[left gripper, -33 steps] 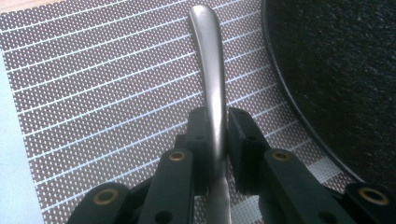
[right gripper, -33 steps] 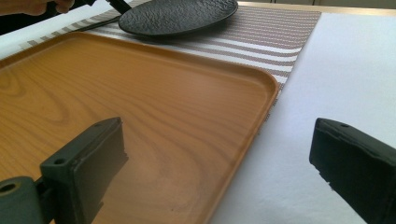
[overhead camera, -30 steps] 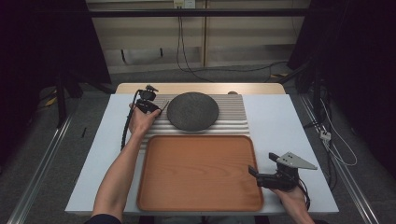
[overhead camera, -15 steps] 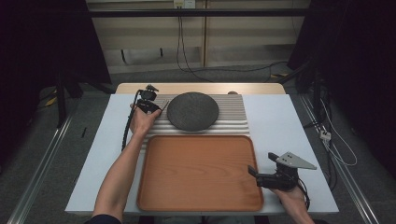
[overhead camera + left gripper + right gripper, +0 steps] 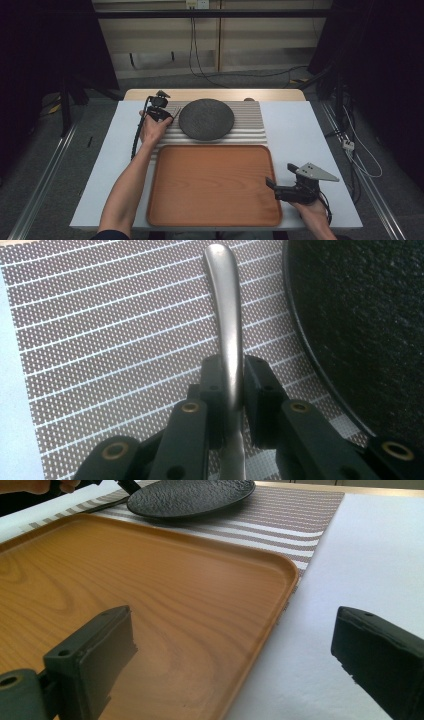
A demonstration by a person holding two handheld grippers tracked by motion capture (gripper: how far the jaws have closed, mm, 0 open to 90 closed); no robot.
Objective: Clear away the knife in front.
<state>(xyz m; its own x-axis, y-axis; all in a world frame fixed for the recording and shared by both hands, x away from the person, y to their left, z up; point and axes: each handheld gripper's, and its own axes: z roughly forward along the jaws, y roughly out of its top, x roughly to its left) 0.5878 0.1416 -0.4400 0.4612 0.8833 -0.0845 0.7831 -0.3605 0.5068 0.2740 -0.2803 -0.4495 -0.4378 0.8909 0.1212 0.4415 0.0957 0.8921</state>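
- Two claws are mine; my left claw (image 5: 165, 116) sits at the far left of the desk (image 5: 310, 130), over the striped mat (image 5: 250, 122); its jaws are pressed against a slim metal handle (image 5: 227, 315), one jaw on each side
- that handle runs forward from the jaws across the mat's weave, its rounded tip pointing away from me; which utensil it belongs to I cannot tell
- just beside the handle lies a dark, rough-textured round plate (image 5: 206, 118); its rim curves close past my left claw, and it rests on the mat
- my right claw (image 5: 272, 186) waits at the near right of the desk, jaws spread wide with nothing between them; one jaw hangs over the wooden tray (image 5: 215, 185), the other over the white desk surface beyond the tray's right rim
- the tray lies nearer to me than the mat, its far edge overlapping the mat's near edge; its wood-grain floor is bare
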